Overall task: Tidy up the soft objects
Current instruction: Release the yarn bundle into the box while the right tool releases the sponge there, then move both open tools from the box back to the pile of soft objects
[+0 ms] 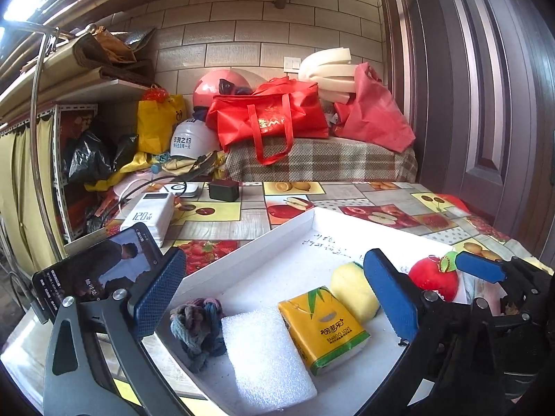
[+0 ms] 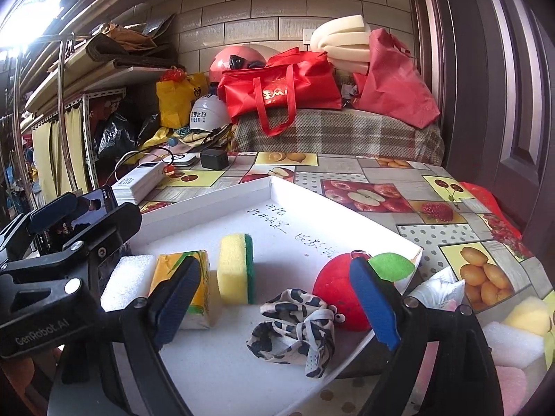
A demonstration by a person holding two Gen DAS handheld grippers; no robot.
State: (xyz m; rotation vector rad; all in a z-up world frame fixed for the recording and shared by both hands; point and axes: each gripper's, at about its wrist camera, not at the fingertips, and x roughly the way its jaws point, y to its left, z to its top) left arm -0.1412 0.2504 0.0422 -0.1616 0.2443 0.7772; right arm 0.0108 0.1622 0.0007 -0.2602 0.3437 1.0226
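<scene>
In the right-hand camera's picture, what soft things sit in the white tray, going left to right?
White foam block → yellow tissue pack → yellow-and-green sponge → black-and-white patterned cloth → red plush apple with green leaf.

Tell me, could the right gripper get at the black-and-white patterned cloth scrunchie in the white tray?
Probably yes. The right gripper is open, and the black-and-white patterned cloth scrunchie lies loose between its fingers on the white tray, with nothing covering it; the red plush apple sits close beside it.
</scene>
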